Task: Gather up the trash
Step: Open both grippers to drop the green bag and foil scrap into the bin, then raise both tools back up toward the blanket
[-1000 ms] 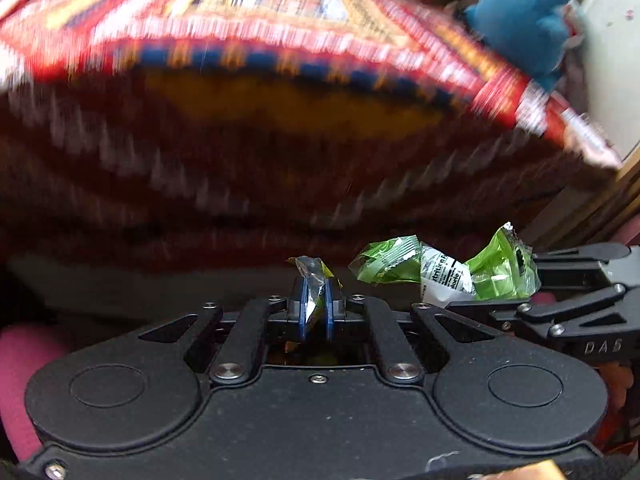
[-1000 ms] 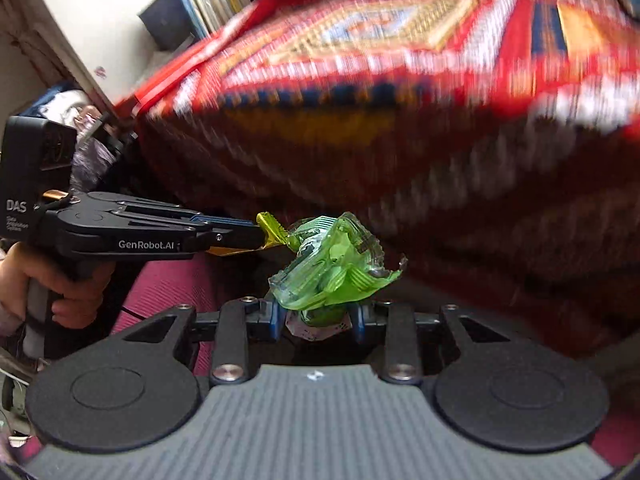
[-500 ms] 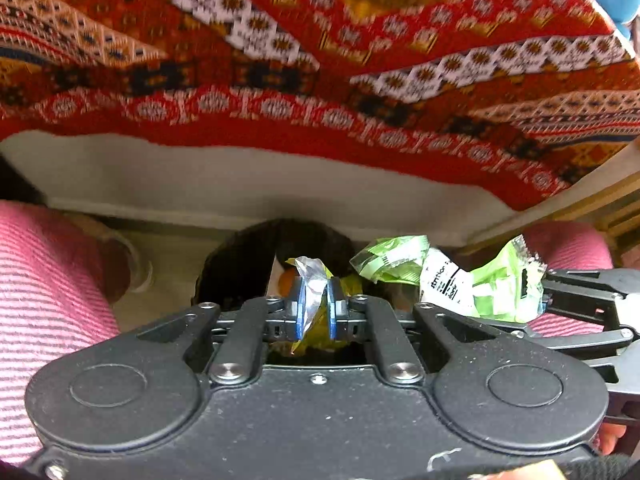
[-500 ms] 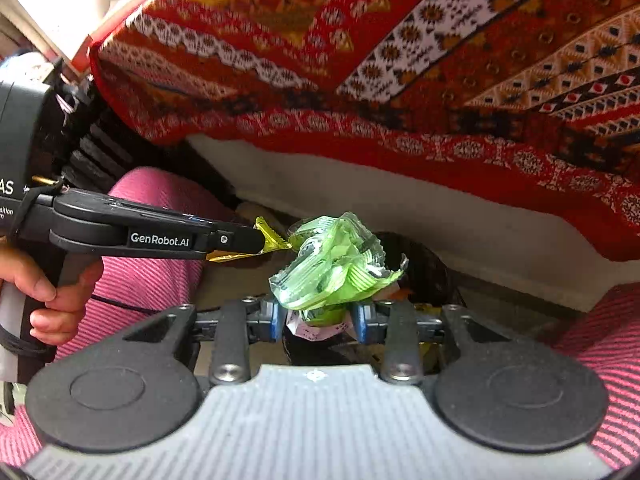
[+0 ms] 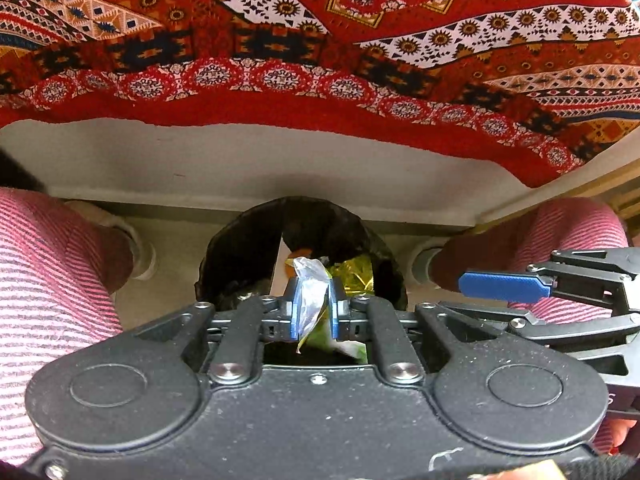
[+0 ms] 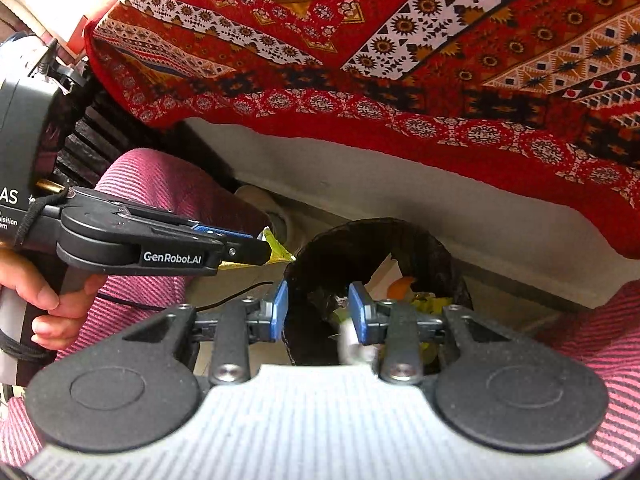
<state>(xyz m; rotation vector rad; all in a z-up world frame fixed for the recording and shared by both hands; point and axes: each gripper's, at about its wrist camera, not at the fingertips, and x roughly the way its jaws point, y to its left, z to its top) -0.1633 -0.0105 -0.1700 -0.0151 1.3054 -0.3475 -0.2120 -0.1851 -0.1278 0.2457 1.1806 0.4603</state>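
A black-lined bin (image 5: 240, 252) stands on the floor between two knees, holding orange and yellow foil scraps. My left gripper (image 5: 314, 308) hangs over its near rim, shut on a crinkled silvery wrapper (image 5: 310, 292) with yellow-green edges. In the right wrist view the left gripper (image 6: 260, 250) reaches in from the left with the wrapper's yellow tail (image 6: 278, 248) at its tip. My right gripper (image 6: 318, 312) is open above the bin (image 6: 432, 248) with nothing between its pads. A blurred pale scrap (image 6: 352, 344) shows just below its right pad. The right gripper (image 5: 472, 298) enters the left wrist view from the right.
A red patterned bedspread (image 5: 280, 60) hangs over a white bed base (image 5: 240, 160) right behind the bin. Knees in pink striped trousers (image 5: 48, 280) flank the bin on both sides. A hand (image 6: 44, 304) holds the left gripper's handle.
Both views have tipped down from the bedspread to the bin. The crumpled green wrapper has left the right gripper's jaws. The left gripper still holds its wrapper.
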